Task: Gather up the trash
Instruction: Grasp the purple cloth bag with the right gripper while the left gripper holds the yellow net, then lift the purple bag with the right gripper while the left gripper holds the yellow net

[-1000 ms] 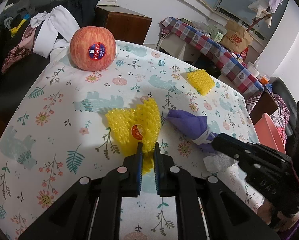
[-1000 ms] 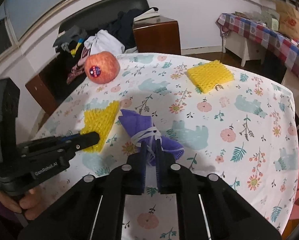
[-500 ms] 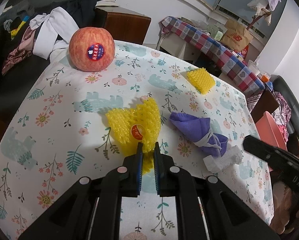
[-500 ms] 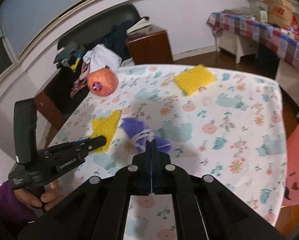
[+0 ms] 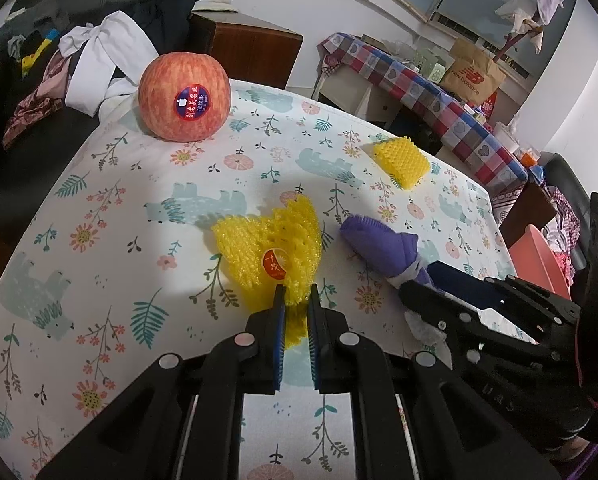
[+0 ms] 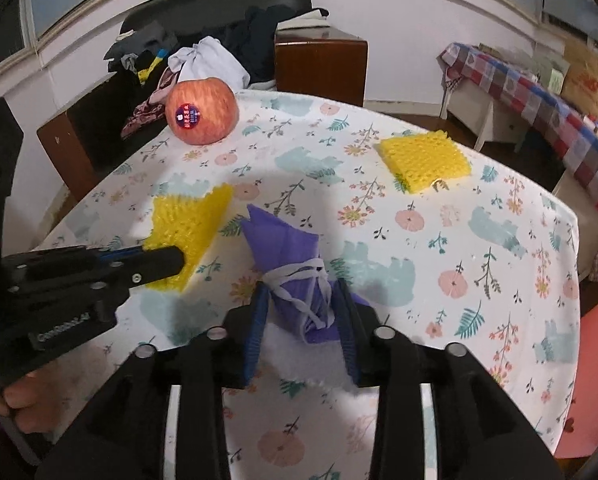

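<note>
My left gripper (image 5: 297,300) is shut on the near edge of a yellow foam fruit net (image 5: 273,248) with a red sticker, lying on the floral table; it also shows in the right wrist view (image 6: 187,228). A crumpled purple face mask (image 6: 299,272) lies right of it, also in the left wrist view (image 5: 383,246). My right gripper (image 6: 301,292) is open, its fingers on either side of the mask's near end. A white tissue (image 6: 315,364) lies under it. A second yellow foam net (image 6: 425,164) lies at the far right.
A red apple (image 5: 185,96) with a sticker stands at the table's (image 6: 479,280) far left. A chair with piled clothes (image 5: 99,52) and a wooden cabinet (image 6: 321,64) stand behind. A pink bin (image 5: 541,256) is beyond the table's right edge.
My right gripper let go of the mask, pulled back up, then came down again open around the mask's near end. My left gripper has stayed shut on the yellow net.
</note>
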Available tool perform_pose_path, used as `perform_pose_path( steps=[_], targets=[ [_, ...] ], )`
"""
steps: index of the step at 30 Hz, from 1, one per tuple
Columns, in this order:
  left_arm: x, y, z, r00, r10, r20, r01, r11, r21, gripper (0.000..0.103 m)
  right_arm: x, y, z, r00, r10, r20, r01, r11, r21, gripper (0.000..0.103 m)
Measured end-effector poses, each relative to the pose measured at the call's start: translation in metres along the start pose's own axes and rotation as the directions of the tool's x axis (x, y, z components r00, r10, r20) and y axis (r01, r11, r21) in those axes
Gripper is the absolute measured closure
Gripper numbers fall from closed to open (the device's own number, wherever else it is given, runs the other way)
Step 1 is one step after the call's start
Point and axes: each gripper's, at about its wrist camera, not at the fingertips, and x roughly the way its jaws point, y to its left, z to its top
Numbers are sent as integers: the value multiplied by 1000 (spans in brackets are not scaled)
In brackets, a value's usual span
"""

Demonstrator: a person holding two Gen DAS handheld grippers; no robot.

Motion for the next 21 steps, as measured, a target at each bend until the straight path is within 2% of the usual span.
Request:
perform_pose_path(
  steps=[3, 8, 15, 21],
  targets=[
    [0, 0, 0, 1000, 0, 0, 0, 1000, 0, 94, -5, -12, 2, 999, 43, 20, -45, 996, 80, 76],
    [0, 1, 0, 1000, 1, 0, -1, 1000, 1, 94, -27, -37, 3, 991, 115, 74, -129, 967, 219, 76],
    [0, 0, 1, 1000, 3, -1, -3, 1000, 3, 94, -58, -63, -16, 993, 62, 103, -91, 947, 309, 76],
    [0, -2, 1, 1000, 10, -1, -10, 1000, 10, 94, -74, -89, -49, 997, 17, 76, -46, 917, 396, 76]
  ],
)
